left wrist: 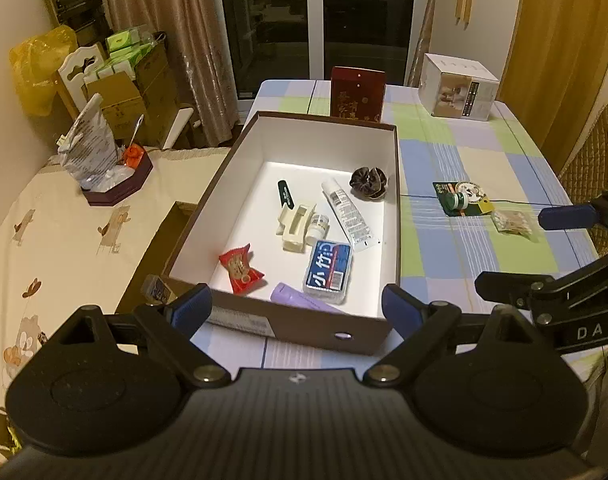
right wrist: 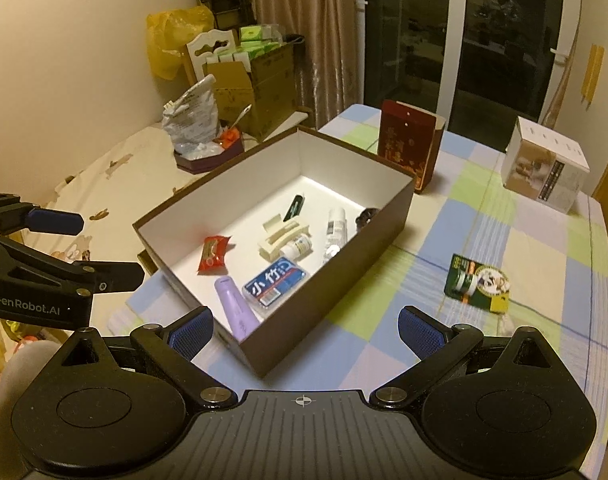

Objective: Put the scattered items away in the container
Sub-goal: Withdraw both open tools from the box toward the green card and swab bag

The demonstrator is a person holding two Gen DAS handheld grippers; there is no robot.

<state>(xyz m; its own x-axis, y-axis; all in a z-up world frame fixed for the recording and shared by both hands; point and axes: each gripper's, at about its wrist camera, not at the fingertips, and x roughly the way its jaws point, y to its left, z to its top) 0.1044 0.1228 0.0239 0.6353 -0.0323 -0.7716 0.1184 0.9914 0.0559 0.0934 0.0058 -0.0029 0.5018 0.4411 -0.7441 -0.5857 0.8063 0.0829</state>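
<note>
A brown box point(left wrist: 304, 322) with a white inside stands on the checked tablecloth. In it lie a red snack packet point(left wrist: 239, 268), a white hair claw point(left wrist: 295, 226), a blue-labelled case point(left wrist: 328, 272), a purple tube point(left wrist: 299, 300), a white tube point(left wrist: 346, 216) and a dark scrunchie point(left wrist: 368, 182). Right of the box, on the cloth, lie a green card with a small green bottle point(left wrist: 462, 199) point(right wrist: 478, 282) and a small clear bag point(left wrist: 512, 221). My left gripper point(left wrist: 295, 308) is open at the box's near wall, holding nothing. My right gripper point(right wrist: 306, 330) is open and empty over the box's near right corner point(right wrist: 259, 360).
A dark red carton point(left wrist: 356, 94) and a white cube box point(left wrist: 458, 86) stand at the table's far end. A purple tray with a plastic bag point(left wrist: 115, 184) sits on the cream-covered surface to the left. A padded chair point(left wrist: 592, 152) is at the right edge.
</note>
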